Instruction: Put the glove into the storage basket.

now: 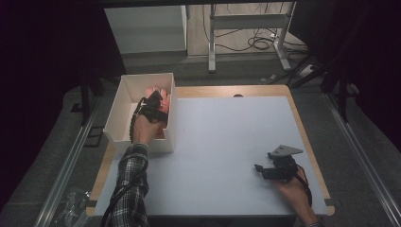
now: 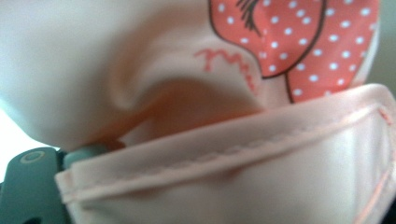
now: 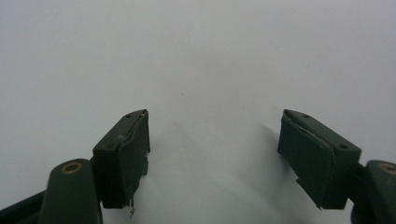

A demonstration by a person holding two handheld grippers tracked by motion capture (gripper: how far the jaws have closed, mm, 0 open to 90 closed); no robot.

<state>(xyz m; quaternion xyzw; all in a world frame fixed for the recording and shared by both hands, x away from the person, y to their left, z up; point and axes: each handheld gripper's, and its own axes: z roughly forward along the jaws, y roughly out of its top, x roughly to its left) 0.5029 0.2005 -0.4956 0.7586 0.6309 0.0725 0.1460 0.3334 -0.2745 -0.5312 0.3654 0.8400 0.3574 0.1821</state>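
A: Start at the left; what is there?

B: A white open-topped box (image 1: 119,105) sits at the table's left edge, near the far corner; the left gripper (image 1: 156,101) is down inside it, held by a hand whose plaid sleeve (image 1: 130,182) comes in from the bottom of the high view.

A: And what is it reaching?

B: A pale pink fabric pouch (image 1: 160,91) lying in the far part of the box; from above, only a pink patch shows past the gripper's black body.

A: Closer up?

B: In the left gripper view the pouch (image 2: 261,154) is pressed right against the camera; a stitched pink hem runs across the lower half, and above it is a coral panel with white dots and dark outlines; the cloth is creased into a fold at the centre.

A: Is the gripper closed on it?

B: I cannot tell; only a bit of dark green jaw shows at the lower left, touching the fabric, and the rest is covered by cloth.

A: Moving right?

B: The white tabletop (image 1: 222,142) lies bare in the middle; near its right front corner the right gripper (image 1: 259,169) rests low over the surface in the other hand, well apart from the box.

A: Its state?

B: In the right gripper view the right gripper (image 3: 214,140) has its jaws spread wide; nothing is between them but table.
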